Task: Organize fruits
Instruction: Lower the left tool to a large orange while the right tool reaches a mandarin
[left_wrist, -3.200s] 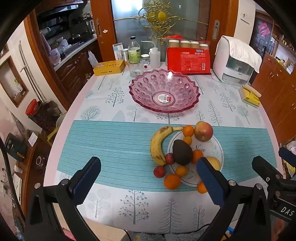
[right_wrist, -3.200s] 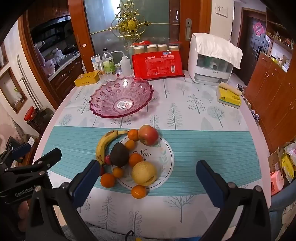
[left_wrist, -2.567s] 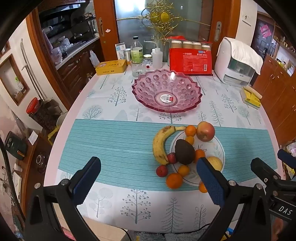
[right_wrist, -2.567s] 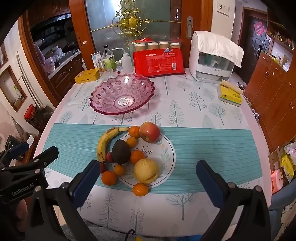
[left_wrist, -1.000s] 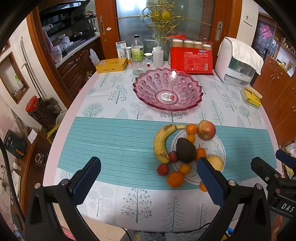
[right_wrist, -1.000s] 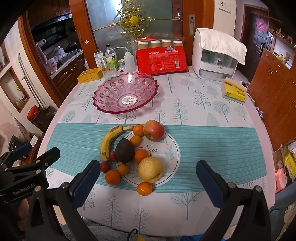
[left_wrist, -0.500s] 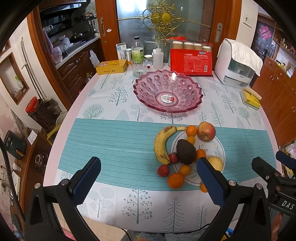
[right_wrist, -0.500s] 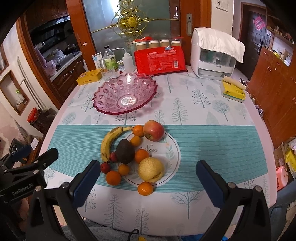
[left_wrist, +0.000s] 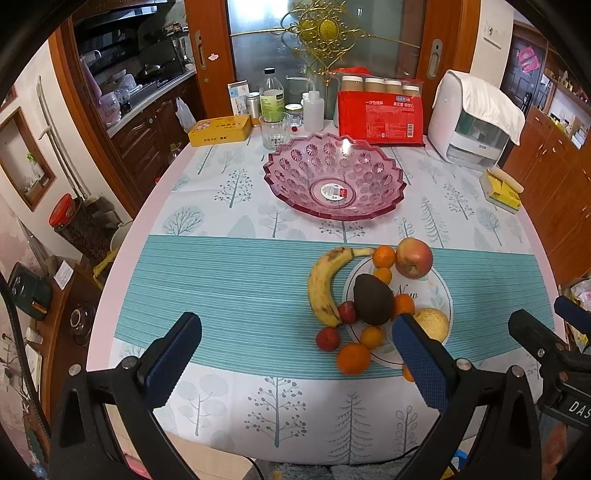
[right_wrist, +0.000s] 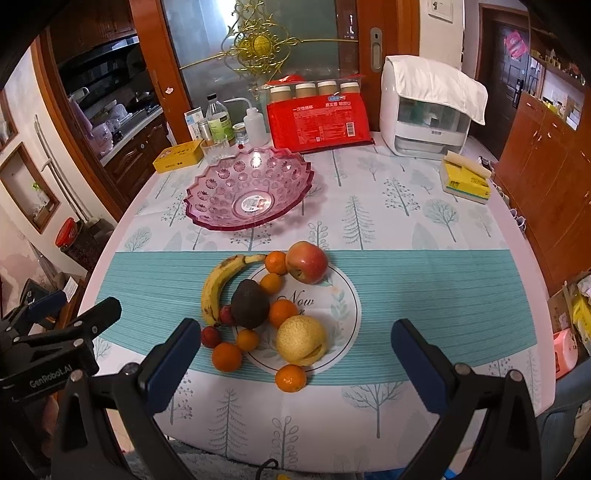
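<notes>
A pile of fruit lies on and around a white round mat (right_wrist: 334, 310): a banana (right_wrist: 218, 284), a dark avocado (right_wrist: 250, 303), a red apple (right_wrist: 306, 262), a yellow pear (right_wrist: 301, 339), several small oranges such as (right_wrist: 226, 356), and two small red fruits (right_wrist: 210, 336). An empty pink glass bowl (right_wrist: 249, 192) stands behind them. The left wrist view shows the same banana (left_wrist: 325, 284), avocado (left_wrist: 372, 299), apple (left_wrist: 414, 257) and bowl (left_wrist: 334, 181). My left gripper (left_wrist: 295, 363) and right gripper (right_wrist: 295, 369) both hover open over the table's near edge, holding nothing.
At the back of the table stand a yellow tin (left_wrist: 219, 129), a glass (left_wrist: 274, 129), bottles (left_wrist: 272, 96), a red package (left_wrist: 380, 116) and a white appliance (left_wrist: 476, 122). A yellow sponge pack (right_wrist: 466, 177) lies at the right. Wooden cabinets flank the round table.
Both grippers have stayed open and drifted only slightly over the near edge; the fruit and bowl have not moved.
</notes>
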